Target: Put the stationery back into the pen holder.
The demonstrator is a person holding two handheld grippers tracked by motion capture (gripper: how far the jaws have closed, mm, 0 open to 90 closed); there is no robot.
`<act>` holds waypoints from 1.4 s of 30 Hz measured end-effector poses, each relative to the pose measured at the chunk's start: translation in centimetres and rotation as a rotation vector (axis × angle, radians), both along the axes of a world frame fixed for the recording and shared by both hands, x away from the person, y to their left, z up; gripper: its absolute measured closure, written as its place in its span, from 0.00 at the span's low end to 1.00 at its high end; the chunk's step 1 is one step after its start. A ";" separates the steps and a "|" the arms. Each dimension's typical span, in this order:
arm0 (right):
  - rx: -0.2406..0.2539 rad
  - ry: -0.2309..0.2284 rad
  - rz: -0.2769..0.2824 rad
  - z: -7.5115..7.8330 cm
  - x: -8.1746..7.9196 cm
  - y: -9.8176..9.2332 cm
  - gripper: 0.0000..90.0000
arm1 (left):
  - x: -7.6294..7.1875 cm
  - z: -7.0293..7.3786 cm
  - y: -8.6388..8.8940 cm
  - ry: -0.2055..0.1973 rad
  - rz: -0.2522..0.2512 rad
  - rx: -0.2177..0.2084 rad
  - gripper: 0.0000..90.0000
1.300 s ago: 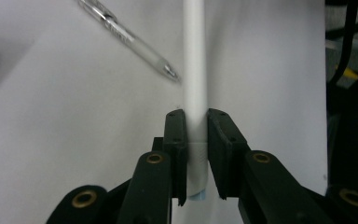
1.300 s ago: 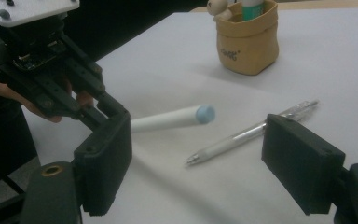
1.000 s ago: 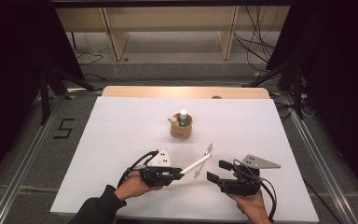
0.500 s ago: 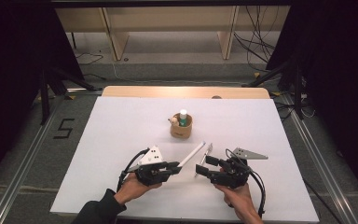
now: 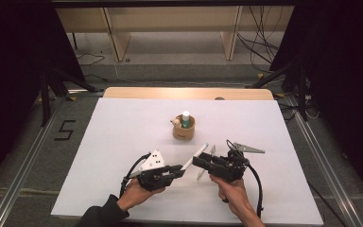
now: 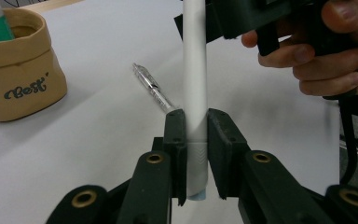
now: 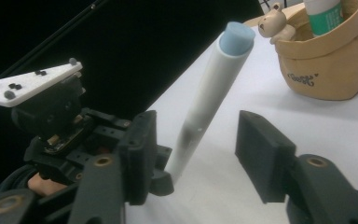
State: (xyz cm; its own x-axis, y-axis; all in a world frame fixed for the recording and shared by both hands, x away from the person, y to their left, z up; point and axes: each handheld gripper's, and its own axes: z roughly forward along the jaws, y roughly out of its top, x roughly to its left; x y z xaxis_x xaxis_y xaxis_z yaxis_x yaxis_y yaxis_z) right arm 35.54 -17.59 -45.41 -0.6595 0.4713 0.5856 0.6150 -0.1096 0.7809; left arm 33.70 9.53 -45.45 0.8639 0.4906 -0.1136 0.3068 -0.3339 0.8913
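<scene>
I see the white table [image 5: 123, 142] with the tan pouch [image 5: 183, 128] near its middle. Nearer me than the pouch, my left gripper [image 5: 176, 171] is clenched on the white tube [image 6: 196, 84]; my right gripper [image 7: 193, 140] has just been closing, its pads not yet touching the tube between them. A clear pen [image 6: 153, 88] lies beside the tube

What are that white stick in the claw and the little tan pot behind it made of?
The white stick looks like smooth matte plastic: an even, seamless tube with a pale blue cap at one end, clamped in the left claw. The tan pot seems to be soft kraft paper or leather-like fabric: its rim is rolled over, the wall sags slightly, and "Best" is printed on it. I can't be sure of either.
</scene>
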 end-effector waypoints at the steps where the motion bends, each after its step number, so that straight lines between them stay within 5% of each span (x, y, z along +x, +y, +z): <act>1: 0.004 0.002 0.003 0.0 0.1 0.1 0.59 | 0.0 0.0 0.0 0.003 -0.002 -0.001 0.86; 21: 0.085 0.083 0.027 -0.5 0.7 0.9 0.87 | -0.2 -0.4 -0.2 -0.025 0.003 -0.006 0.86; 25: 0.086 0.071 0.027 -0.3 0.6 0.9 0.88 | -0.2 -0.3 -0.1 -0.026 0.000 -0.011 0.85; 28: 0.075 0.042 0.018 0.1 0.5 0.7 0.88 | -0.3 -0.2 -0.2 -0.015 0.005 0.007 0.59; 31: 0.063 0.014 -0.005 0.7 0.6 0.3 0.88 | -0.1 0.0 0.2 0.006 0.018 0.005 0.45; 42: -0.009 -0.099 -0.132 3.0 2.9 -0.4 0.88 | 0.5 0.0 2.5 0.048 0.104 0.020 0.27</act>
State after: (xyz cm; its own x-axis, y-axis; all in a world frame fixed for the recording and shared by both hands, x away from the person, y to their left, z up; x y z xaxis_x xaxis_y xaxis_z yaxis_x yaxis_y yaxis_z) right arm 38.41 -18.00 -42.41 -0.6457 0.5625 0.5164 0.5157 -0.1775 0.8382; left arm 34.22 11.99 -45.43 0.8021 0.5799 -0.1426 0.3826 -0.3158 0.8682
